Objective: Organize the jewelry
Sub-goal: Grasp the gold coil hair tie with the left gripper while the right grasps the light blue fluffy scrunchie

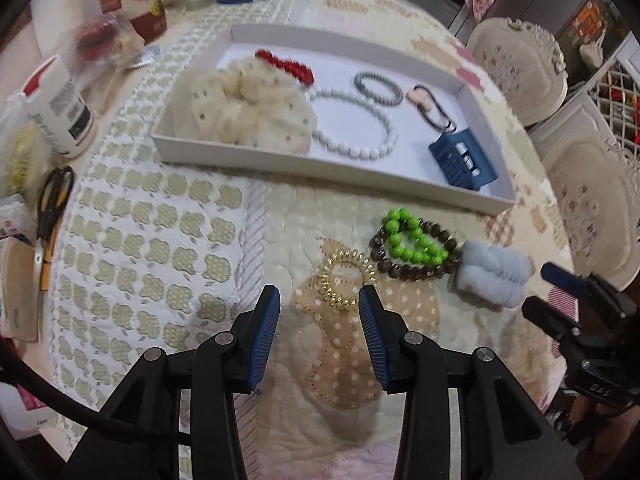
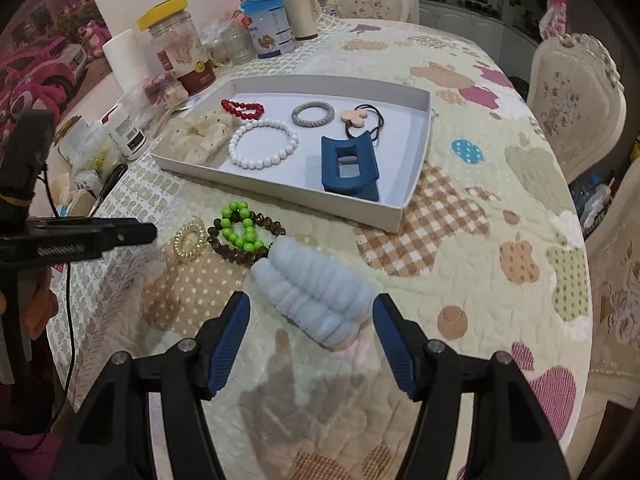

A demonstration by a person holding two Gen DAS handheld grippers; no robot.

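Note:
A white tray (image 1: 256,152) (image 2: 280,196) holds a cream scrunchie (image 1: 248,108), red beads (image 1: 286,65), a white bead bracelet (image 1: 356,124), a grey bracelet (image 1: 378,86), a hair tie (image 1: 432,106) and a blue claw clip (image 1: 462,160). In front of it on the quilt lie a gold spiral hair tie (image 1: 346,280) (image 2: 188,242), green beads (image 1: 412,240) (image 2: 240,226), brown beads (image 1: 416,268) and a pale blue fuzzy clip (image 1: 492,276) (image 2: 316,296). My left gripper (image 1: 319,310) is open just before the gold tie. My right gripper (image 2: 311,318) is open around the near end of the fuzzy clip.
Jars, bottles and packets (image 2: 180,52) crowd the table's far left side. Scissors (image 1: 50,216) lie at the left edge. Cushioned chairs (image 2: 576,104) stand along the right. The left gripper shows at the left of the right wrist view (image 2: 80,236).

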